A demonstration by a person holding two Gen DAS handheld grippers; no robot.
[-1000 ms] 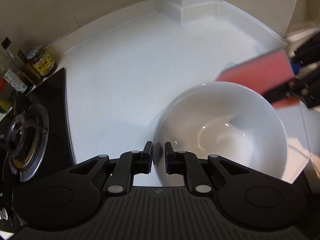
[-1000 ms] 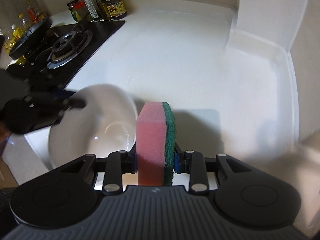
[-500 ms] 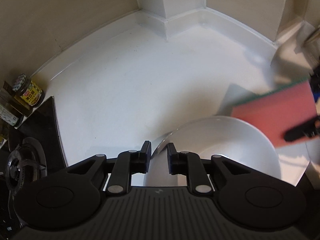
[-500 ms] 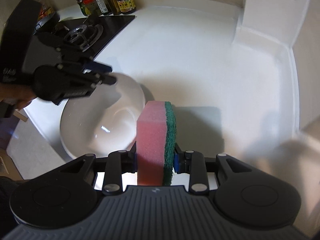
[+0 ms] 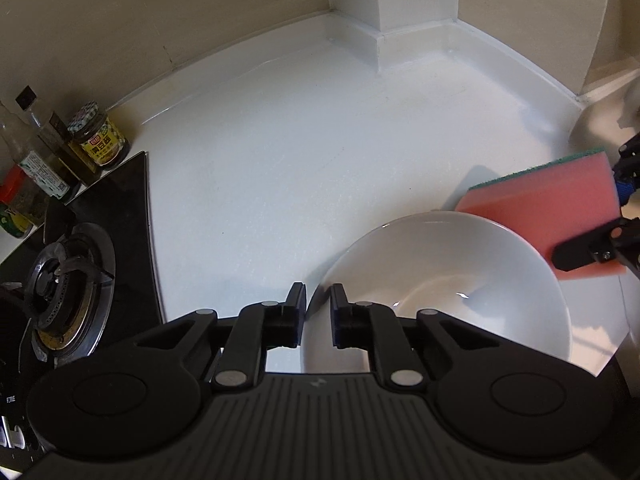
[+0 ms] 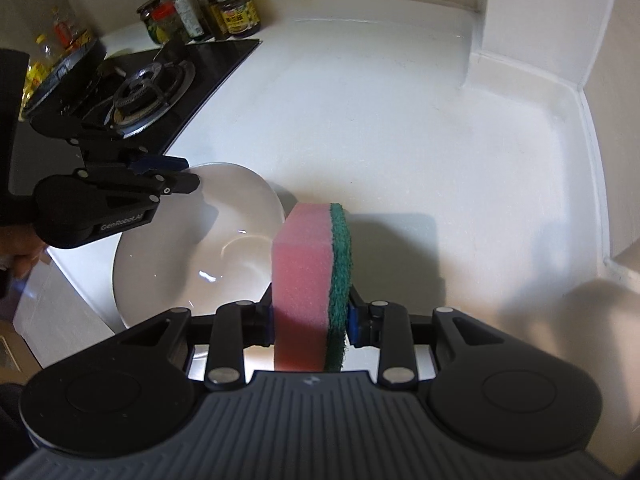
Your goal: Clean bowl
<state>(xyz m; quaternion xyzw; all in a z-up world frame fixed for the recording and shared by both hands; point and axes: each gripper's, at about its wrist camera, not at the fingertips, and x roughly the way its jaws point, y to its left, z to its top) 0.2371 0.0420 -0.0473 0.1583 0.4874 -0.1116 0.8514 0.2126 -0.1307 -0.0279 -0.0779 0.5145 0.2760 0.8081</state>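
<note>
Now left fingers (image 5: 318, 312) pinched on the bowl (image 5: 440, 280) rim — right fingers (image 6: 310, 320) tight around the sponge (image 6: 312, 280).

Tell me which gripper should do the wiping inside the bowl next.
Right. The right gripper is shut on the sponge, held at the bowl's far rim. The left gripper is pinching the near rim, so it likely serves best steadying the bowl.

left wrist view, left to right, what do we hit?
Bottles and jars → gas burner → left gripper, jaws clamped on the rim of the bowl → sponge held in the right gripper.
</note>
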